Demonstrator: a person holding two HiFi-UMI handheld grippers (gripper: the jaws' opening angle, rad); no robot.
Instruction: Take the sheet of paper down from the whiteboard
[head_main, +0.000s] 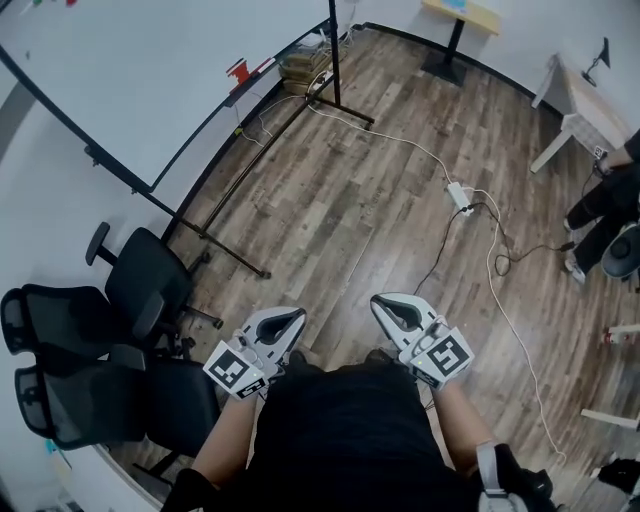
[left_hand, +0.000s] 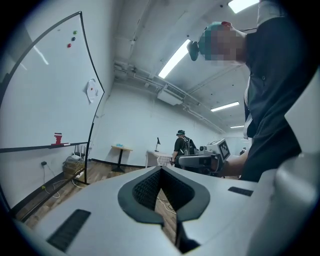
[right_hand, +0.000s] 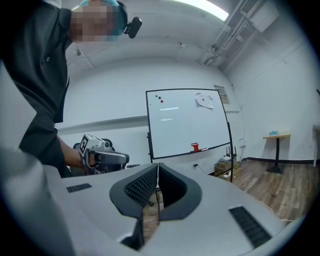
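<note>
While we stand on the wooden floor (head_main: 400, 200) with a gripper in each hand at waist height, both tools are closed and hold nothing. On the left gripper (left_hand: 161, 172), the two dark ridged jaws meet at their tips, and only floor shows through the gap behind them. On the right gripper (right_hand: 157, 169), the jaws are pressed together in the same way, with nothing between them. The two grippers sit side by side, apart from each other, pointing away from our body.

The whiteboard (right_hand: 187, 122) stands on a black frame well beyond the right gripper's jaws, ahead of them and a little to the right. The sheet of paper (right_hand: 204, 100) hangs near the board's upper right corner, high above and far from both grippers; neither touches it. Seen from the left gripper, the board lies off to the left, with the sheet near its far edge. Small coloured magnets (right_hand: 159, 98) sit near the board's upper left corner, and a red object (right_hand: 195, 147) rests on the tray along its lower edge.

Black office chairs (head_main: 120, 300) stand just left of the left gripper. A white power strip (head_main: 460, 195) with cables lies on the floor ahead of the right gripper. Another person (left_hand: 182, 145) stands by the far wall, beyond the left gripper's jaws.
</note>
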